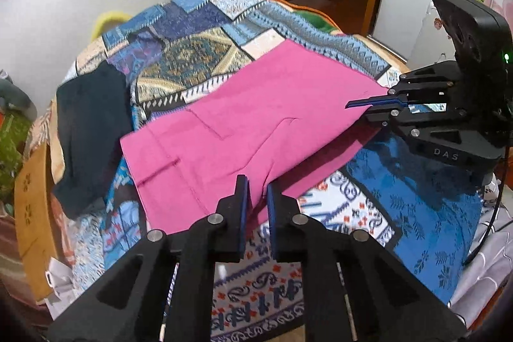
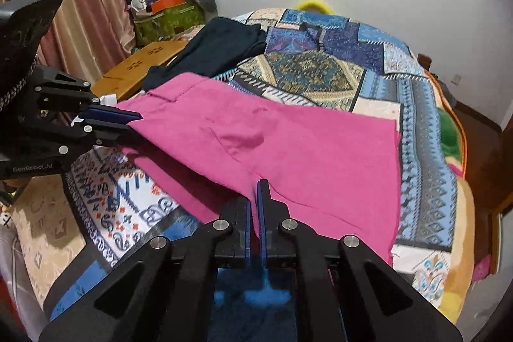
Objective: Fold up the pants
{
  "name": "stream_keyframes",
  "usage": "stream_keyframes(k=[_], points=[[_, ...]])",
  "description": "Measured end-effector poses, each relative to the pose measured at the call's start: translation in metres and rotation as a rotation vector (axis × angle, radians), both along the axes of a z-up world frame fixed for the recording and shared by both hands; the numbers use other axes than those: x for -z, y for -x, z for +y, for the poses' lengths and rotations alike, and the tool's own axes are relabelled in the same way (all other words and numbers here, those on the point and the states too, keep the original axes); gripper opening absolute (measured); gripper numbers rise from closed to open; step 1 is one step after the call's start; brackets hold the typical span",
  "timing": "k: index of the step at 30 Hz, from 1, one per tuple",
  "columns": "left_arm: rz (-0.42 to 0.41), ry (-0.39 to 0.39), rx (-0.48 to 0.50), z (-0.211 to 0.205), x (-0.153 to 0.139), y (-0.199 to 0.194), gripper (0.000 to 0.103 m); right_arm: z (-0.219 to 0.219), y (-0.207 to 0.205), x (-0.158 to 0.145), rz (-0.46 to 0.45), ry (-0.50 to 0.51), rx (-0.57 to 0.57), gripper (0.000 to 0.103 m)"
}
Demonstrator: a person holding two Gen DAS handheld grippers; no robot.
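Fingers of the left gripper (image 1: 257, 194) and right gripper (image 2: 255, 197) each clamp the near edge of the pink pants (image 1: 256, 114), which lie spread across the patterned bed (image 1: 416, 181), dark garment (image 1: 93, 130) beside them.

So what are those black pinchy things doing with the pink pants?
A person is holding two grippers and folding the pink pants on the bed's patchwork quilt. The left gripper has pinched the near edge of the pants, and the right gripper has pinched the same edge further along. That edge is lifted a little off the quilt. A dark garment lies beside the pants, untouched.
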State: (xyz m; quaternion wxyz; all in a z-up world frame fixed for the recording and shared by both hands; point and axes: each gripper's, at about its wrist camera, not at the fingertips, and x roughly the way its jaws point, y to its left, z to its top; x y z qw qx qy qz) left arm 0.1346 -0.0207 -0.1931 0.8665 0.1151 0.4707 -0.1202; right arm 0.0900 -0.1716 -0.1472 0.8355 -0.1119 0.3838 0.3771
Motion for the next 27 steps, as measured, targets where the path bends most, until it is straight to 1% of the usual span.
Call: stream_keyframes(k=[3, 6, 9, 11, 15, 16, 19, 22, 24, 27], points=[[0.015, 0.014, -0.006, 0.004, 0.003, 0.004, 0.012, 0.005, 0.004, 0.01, 0.022, 0.024, -0.012, 0.004], [0.032, 0.05, -0.011, 0.009, 0.001, 0.009, 0.013, 0.006, 0.007, 0.018, 0.059, 0.036, -0.015, 0.006], [0.034, 0.063, -0.018, 0.014, -0.002, 0.017, 0.014, 0.002, 0.008, 0.018, 0.085, 0.031, 0.007, 0.006], [0.039, 0.074, -0.032, 0.018, -0.004, 0.02, 0.016, -0.002, 0.008, 0.015, 0.116, 0.021, 0.02, 0.007], [0.03, 0.113, -0.073, 0.03, -0.014, 0.022, 0.019, -0.01, 0.009, 0.006, 0.149, -0.011, 0.034, 0.023], [0.018, 0.122, -0.087, 0.034, -0.018, 0.021, 0.022, -0.01, 0.009, 0.002, 0.146, -0.022, 0.038, 0.027], [-0.02, 0.148, -0.132, 0.044, -0.029, 0.013, 0.031, -0.011, 0.009, -0.009, 0.131, -0.064, 0.051, 0.03], [-0.037, 0.167, -0.171, 0.051, -0.035, 0.001, 0.035, -0.009, 0.004, -0.017, 0.131, -0.11, 0.084, 0.034], [-0.03, 0.186, -0.193, 0.053, -0.035, -0.011, 0.037, -0.004, -0.001, -0.016, 0.148, -0.138, 0.109, 0.035], [-0.003, 0.208, -0.209, 0.053, -0.029, -0.025, 0.04, 0.003, -0.009, -0.011, 0.182, -0.151, 0.139, 0.035]])
